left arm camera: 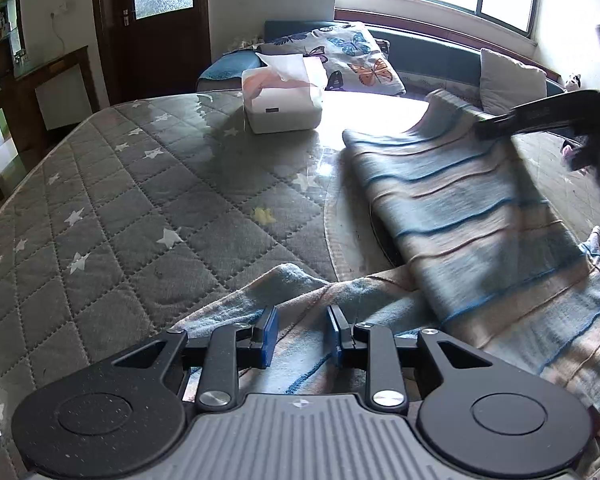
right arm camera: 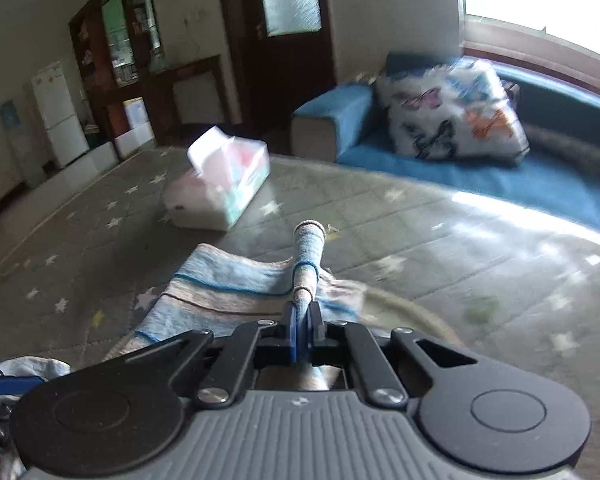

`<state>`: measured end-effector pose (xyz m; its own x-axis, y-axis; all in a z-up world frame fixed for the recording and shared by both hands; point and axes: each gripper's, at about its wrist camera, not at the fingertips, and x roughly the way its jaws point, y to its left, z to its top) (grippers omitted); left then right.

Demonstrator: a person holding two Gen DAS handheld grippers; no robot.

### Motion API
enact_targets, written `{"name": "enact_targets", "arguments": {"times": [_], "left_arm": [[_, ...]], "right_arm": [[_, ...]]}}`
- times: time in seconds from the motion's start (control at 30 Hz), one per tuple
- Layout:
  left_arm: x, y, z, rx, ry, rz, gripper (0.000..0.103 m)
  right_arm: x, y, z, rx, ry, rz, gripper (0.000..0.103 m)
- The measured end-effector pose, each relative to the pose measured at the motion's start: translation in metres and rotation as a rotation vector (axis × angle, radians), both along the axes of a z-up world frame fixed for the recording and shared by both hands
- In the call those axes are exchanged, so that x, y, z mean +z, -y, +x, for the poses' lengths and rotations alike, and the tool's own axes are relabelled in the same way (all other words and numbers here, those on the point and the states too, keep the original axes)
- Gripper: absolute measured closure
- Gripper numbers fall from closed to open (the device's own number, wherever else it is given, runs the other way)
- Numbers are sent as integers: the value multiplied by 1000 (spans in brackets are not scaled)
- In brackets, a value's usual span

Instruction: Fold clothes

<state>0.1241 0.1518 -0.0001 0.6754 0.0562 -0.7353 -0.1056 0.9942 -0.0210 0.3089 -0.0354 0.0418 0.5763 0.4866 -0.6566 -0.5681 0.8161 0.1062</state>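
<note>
A blue and beige striped garment (left arm camera: 460, 208) lies on the quilted grey table cover (left arm camera: 120, 200). One part is drawn up and over towards the far side. My right gripper (right arm camera: 300, 336) is shut on a rolled edge of the garment (right arm camera: 228, 280), which sticks out past its blue pads. The left wrist view shows that gripper (left arm camera: 484, 126) at the upper right, holding the raised fold. My left gripper (left arm camera: 302, 328) hovers low over the near part of the garment. Its blue pads stand apart, with cloth lying flat in the gap between them.
A white tissue box (left arm camera: 284, 100) stands on the table beyond the garment and also shows in the right wrist view (right arm camera: 224, 184). Behind the table is a blue sofa (right arm camera: 420, 160) with a butterfly cushion (right arm camera: 452, 116). A dark door and shelves stand far left.
</note>
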Motion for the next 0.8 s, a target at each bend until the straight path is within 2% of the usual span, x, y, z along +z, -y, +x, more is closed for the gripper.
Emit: {"name": "enact_targets", "arguments": {"times": [0.2,0.37,0.5,0.63,0.8], "left_arm": [[0,0,1,0,3,4,74],[-1,1,1,-6,4,17,74],[1,2,3,4,-14,28,74],[17,8,11,-3,4,26,74],[36,37,43,-88,43,-27,74]], "right_arm": [[36,56,-30,-154,143,-86,99],[49,106,-55,-273,166,-156,99],[29,136,-74,-327,86,-217,99],[4,155,-86,-347,4,-253,99],[-10,160,-95,-345,-30,-242,98]]}}
